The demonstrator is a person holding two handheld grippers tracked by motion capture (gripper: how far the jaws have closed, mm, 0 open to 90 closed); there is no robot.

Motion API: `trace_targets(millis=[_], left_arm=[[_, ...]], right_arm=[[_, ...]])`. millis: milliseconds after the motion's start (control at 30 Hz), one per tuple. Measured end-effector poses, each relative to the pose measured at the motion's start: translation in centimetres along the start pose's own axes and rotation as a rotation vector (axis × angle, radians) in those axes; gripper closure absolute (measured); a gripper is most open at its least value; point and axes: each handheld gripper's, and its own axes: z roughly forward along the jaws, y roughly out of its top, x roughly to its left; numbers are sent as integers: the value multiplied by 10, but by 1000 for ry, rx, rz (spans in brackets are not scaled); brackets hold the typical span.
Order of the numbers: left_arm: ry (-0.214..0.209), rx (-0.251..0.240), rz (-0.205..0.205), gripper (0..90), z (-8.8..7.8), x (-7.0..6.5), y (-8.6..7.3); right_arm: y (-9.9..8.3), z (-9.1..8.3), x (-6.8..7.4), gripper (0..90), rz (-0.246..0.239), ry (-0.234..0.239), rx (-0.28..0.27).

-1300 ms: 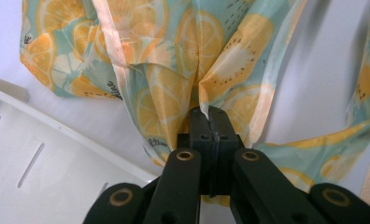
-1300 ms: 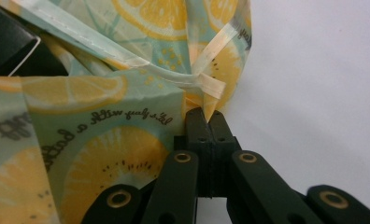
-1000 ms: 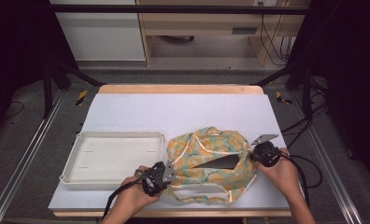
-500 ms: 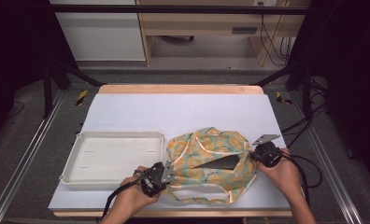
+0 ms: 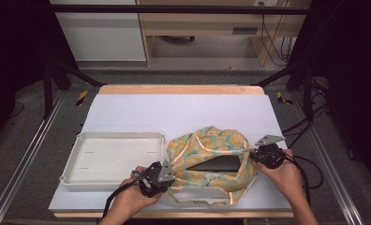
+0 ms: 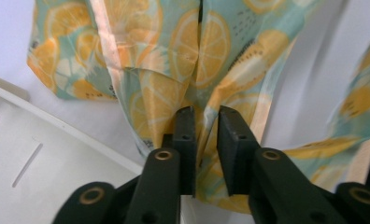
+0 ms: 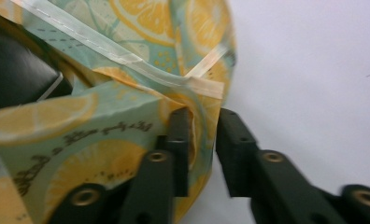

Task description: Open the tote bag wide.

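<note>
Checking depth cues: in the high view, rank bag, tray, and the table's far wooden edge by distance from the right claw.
1. Bag: at the right claw, its cloth between the jaws.
2. Tray: left, past the bag.
3. Wooden edge: far side of the table.

The bag (image 5: 211, 157) is teal, printed with orange and yellow citrus slices, trimmed in pale cream, with a black inside showing at its mouth. The tray (image 5: 111, 157) is off-white. The table (image 5: 183, 112) is white with a light wooden edge. Both grippers' jaws are black.
</note>
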Motion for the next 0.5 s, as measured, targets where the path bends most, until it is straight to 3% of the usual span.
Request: trace_targets(millis=[100,267,500], left_arm=[[6,-32,7,669,-8,-1,5],[17,-78,23,588,-24,-4,16],[30,-106,46,539,-41,-2,35]], right_arm=[[2,-10,-1,588,7,0,-63],[9,-30,2,482,24,15,-131],[20,-55,13,459,-27,42,-172]])
